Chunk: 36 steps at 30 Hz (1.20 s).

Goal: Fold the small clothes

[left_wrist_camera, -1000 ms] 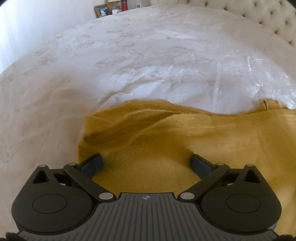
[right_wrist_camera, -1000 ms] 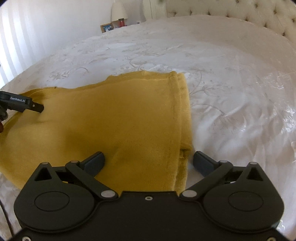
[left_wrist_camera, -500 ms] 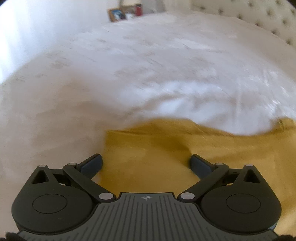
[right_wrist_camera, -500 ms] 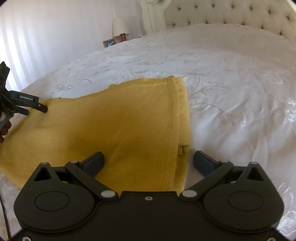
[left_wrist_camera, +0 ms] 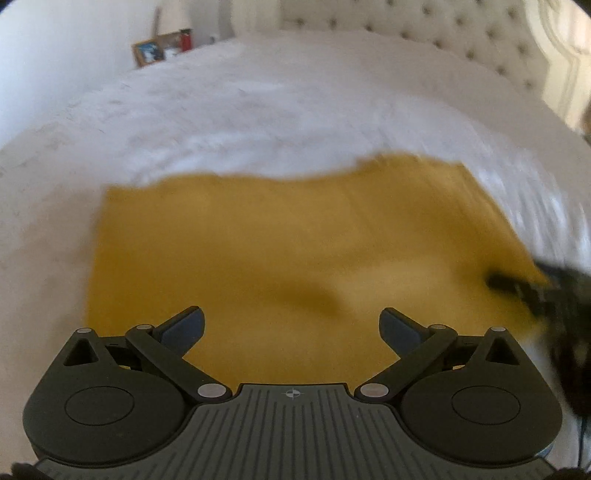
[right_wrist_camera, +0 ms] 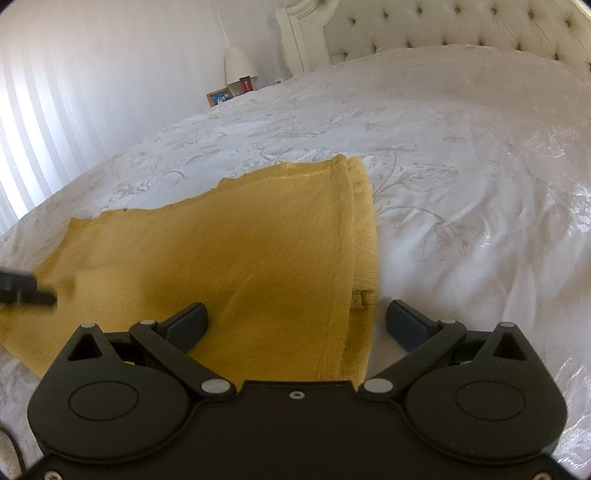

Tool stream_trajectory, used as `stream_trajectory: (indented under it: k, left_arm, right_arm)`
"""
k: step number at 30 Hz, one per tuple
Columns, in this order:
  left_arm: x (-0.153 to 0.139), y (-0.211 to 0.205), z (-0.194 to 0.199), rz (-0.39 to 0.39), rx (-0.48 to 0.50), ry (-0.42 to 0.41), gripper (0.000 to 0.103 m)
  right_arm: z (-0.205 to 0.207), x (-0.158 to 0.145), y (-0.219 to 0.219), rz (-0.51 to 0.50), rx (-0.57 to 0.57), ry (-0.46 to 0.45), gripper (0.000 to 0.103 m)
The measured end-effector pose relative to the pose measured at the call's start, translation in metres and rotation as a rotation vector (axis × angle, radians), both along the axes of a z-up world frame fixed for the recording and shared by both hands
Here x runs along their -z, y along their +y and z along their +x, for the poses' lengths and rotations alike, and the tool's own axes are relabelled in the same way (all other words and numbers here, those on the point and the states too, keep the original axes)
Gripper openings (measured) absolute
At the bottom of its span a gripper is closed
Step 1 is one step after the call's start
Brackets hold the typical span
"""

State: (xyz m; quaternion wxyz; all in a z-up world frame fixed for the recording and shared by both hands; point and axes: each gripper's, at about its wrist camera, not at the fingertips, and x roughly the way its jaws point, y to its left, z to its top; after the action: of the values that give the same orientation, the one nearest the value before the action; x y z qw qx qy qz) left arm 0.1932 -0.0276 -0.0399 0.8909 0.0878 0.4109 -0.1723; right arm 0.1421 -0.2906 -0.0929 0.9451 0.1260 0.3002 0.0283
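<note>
A mustard-yellow knitted garment [left_wrist_camera: 288, 240] lies folded flat on the white bedspread [left_wrist_camera: 258, 110]; the left wrist view is blurred by motion. My left gripper [left_wrist_camera: 291, 326] hovers open over the garment's near part, nothing between its fingers. In the right wrist view the same garment [right_wrist_camera: 229, 251] shows a doubled folded edge along its right side. My right gripper [right_wrist_camera: 297, 321] is open above the garment's near right corner, straddling that edge. The other gripper shows as a dark blurred tip at the left edge [right_wrist_camera: 26, 290] and, in the left view, at the right edge [left_wrist_camera: 517, 282].
The embroidered bedspread [right_wrist_camera: 461, 166] stretches far beyond the garment. A tufted headboard [right_wrist_camera: 461, 26] stands at the back. A bedside lamp [right_wrist_camera: 240, 64], a red cup [right_wrist_camera: 245, 85] and a picture frame [right_wrist_camera: 219, 96] sit at the far left.
Both grippers have pulled back and risen from the garment. The left view has swung right, so the whole folded garment and the right gripper's tip are now in view.
</note>
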Motion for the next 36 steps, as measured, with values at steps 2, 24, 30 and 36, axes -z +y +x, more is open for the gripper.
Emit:
stream_trajectory:
  k: [2, 24, 30, 36]
  left_arm:
    - [0.014, -0.006, -0.011, 0.012, 0.009, 0.048, 0.103]
    - [0.029, -0.012, -0.029, 0.05, -0.031, 0.002, 0.103]
    - [0.028, -0.013, -0.033, 0.058, -0.049, -0.006, 0.103]
    - [0.01, -0.012, -0.038, 0.044, -0.064, -0.047, 0.096]
  right_arm:
    - [0.0, 0.0, -0.001, 0.008, -0.001, 0.003, 0.103]
    - [-0.142, -0.015, -0.016, 0.307, 0.102, 0.094, 0.103]
    - [-0.151, -0.008, -0.014, 0.294, 0.066, 0.055, 0.103]
    - [-0.15, -0.005, -0.018, 0.341, 0.033, 0.046, 0.103]
